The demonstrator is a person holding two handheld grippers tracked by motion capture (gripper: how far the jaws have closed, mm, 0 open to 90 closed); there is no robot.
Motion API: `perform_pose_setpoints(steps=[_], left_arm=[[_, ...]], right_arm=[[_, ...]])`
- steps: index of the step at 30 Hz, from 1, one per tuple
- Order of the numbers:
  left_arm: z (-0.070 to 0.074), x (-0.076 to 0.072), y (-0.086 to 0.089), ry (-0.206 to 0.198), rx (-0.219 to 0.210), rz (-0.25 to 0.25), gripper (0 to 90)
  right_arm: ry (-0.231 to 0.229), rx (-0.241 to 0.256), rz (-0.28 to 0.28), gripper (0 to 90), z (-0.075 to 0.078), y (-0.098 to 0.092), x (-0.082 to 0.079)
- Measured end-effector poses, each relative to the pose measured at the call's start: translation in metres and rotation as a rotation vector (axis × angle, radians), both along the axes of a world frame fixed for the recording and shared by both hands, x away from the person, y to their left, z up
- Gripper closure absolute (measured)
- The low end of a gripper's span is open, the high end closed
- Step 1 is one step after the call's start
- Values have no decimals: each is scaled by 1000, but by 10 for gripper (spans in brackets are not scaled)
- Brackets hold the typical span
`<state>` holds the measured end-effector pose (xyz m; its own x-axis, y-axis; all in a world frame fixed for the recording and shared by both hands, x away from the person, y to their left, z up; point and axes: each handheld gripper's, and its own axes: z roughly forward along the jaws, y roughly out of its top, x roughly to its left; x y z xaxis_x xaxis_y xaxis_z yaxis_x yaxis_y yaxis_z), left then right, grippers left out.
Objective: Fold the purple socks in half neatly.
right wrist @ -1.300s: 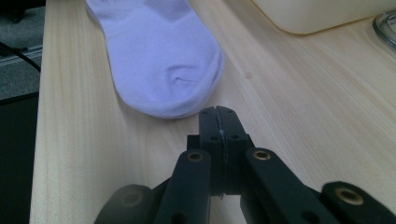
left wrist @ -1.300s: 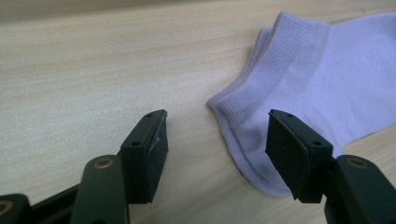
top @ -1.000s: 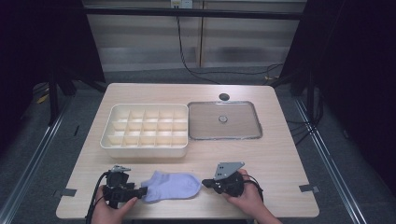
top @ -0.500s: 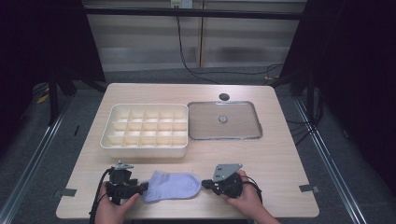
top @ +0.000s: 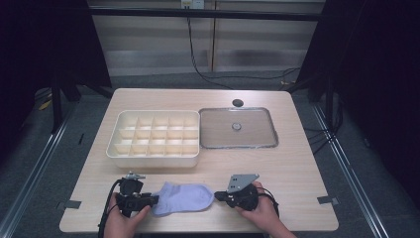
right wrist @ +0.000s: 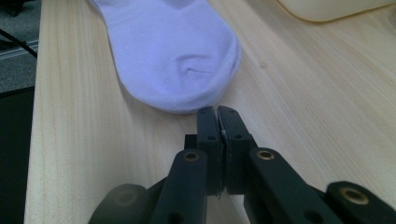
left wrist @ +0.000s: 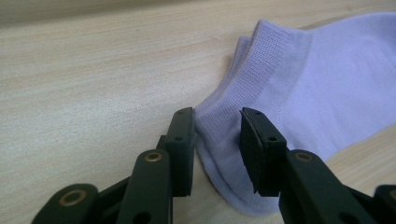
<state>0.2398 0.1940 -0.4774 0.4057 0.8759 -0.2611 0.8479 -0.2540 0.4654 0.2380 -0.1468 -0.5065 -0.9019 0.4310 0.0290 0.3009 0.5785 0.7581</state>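
Observation:
A pale lilac ankle sock (top: 183, 197) lies flat near the table's front edge, its cuff to the left and its toe to the right. My left gripper (top: 155, 200) is at the cuff. In the left gripper view it (left wrist: 212, 116) stands open, with the ribbed cuff of the sock (left wrist: 317, 93) between the jaws. My right gripper (top: 218, 196) is at the toe end. In the right gripper view it (right wrist: 217, 111) is shut, its tips right at the edge of the sock's toe (right wrist: 173, 51). I see nothing held between those jaws.
A cream organiser tray (top: 153, 159) with several small compartments stands behind the sock, at centre left. Beside it on the right lies a clear flat lid (top: 218, 131) with a small knob. A small dark round spot (top: 237, 103) shows on the table behind the lid.
Hardly anything has changed. Both grippers stay at the two ends of the sock with only slight shifts, and the sock lies where it was.

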Motion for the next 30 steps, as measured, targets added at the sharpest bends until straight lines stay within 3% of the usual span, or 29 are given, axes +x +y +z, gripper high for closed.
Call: perform_pose_setpoints(steps=[2,8,12,28,30], left_arm=[[-1,1,3,26,-21,3,773],[-2,0,3,33,-40,8,823],[-2,-1,3,37,-53,17,830],[9,-2,7,46,-182,14,842],[10,-1,6,62,-194,-13,842]], right_arm=[[0,5,2,882,-1,-1,0],[-1,5,-1,881,0,-1,0],[-3,3,-1,881,0,-1,0],[7,16,-3,880,-1,-2,0],[10,17,-2,879,-1,-2,1]])
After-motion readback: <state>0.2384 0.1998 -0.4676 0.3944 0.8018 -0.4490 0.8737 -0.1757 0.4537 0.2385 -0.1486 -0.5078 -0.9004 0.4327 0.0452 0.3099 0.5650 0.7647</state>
